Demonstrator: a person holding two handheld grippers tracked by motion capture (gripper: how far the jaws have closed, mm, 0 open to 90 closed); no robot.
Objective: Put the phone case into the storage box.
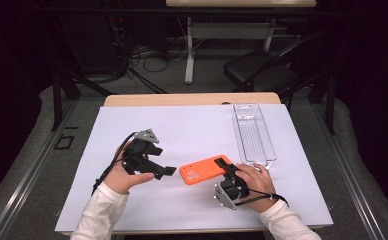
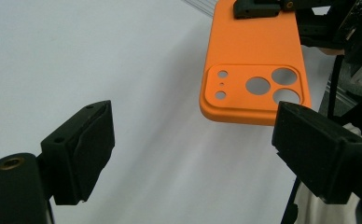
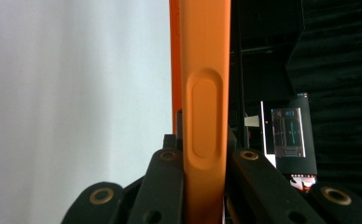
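The right gripper point(image 1: 226, 167) is clamped on one end of the orange phone case point(image 1: 205, 170), holding it just above the white sheet point(image 1: 192, 131) near the table's front edge. The left gripper point(image 1: 168, 171), jaws apart, faces its camera-cutout end without touching; the second grip appears yet to come.

free: bare worktop point(image 1: 182, 125) left and centre; obstacles: clear tray point(image 1: 253, 134) far right; orange phone case point(image 1: 205, 169) near middle
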